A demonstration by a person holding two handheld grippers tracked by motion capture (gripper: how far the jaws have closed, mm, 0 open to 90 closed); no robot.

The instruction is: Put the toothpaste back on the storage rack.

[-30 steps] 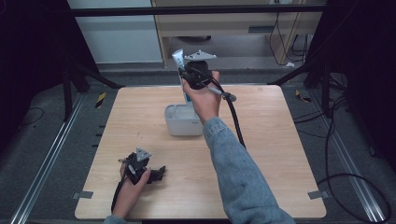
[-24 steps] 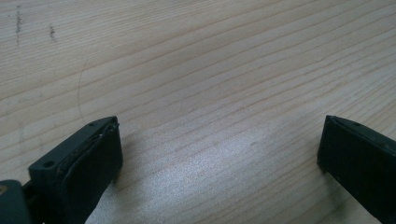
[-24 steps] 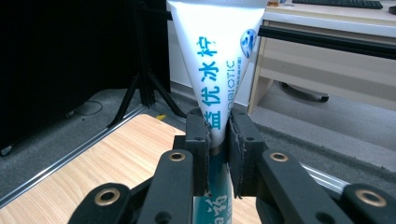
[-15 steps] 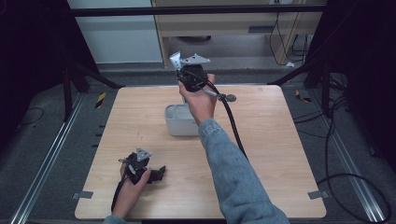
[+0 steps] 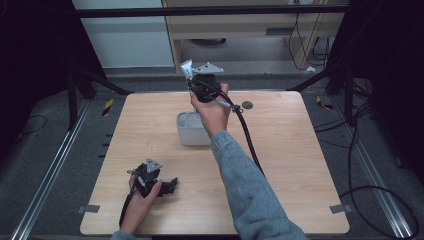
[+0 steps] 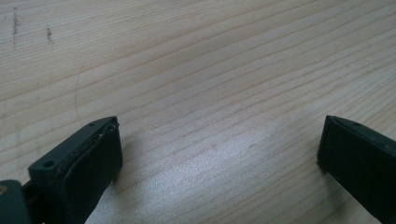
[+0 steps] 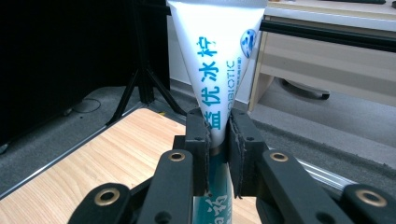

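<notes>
Overhead, right gripper [image 5: 192, 75] raised over tray [image 5: 187, 131], jaws pinching tube [image 7: 219, 60].

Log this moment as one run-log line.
right tongs: shut on white printed tube, raised | left tongs: open on wooden table | grey plastic bin: table centre

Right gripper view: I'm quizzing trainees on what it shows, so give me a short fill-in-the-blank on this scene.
1. The right tool is shut on a white ____ with blue lettering.
2. The left tool rests on the wooden table with its jaws ____.
3. On the table, just below the right hand in the high view, sits a grey ____.

Missing words: tube; open; bin
</notes>
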